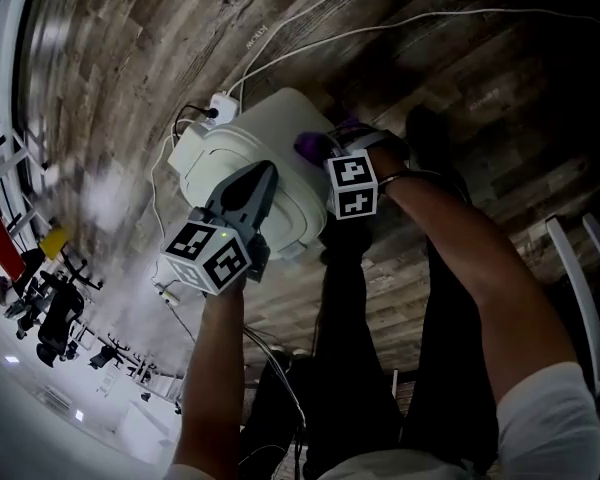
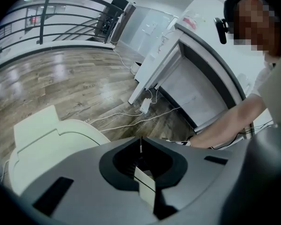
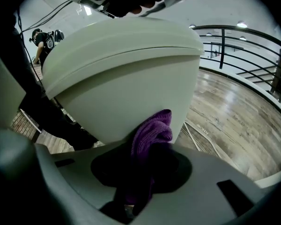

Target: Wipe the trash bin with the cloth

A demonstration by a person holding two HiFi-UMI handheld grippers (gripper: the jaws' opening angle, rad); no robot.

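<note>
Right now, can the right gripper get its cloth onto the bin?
Likely yes: the right gripper, shut on the purple cloth, seems to press it against the trash bin; nothing stands between.

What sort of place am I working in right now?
Likely an open indoor hall, perhaps an office or lab floor: wood-plank flooring, a black metal railing along its edge, white cables and a charger loose on the floor near the trash bin, and a white counter.
</note>
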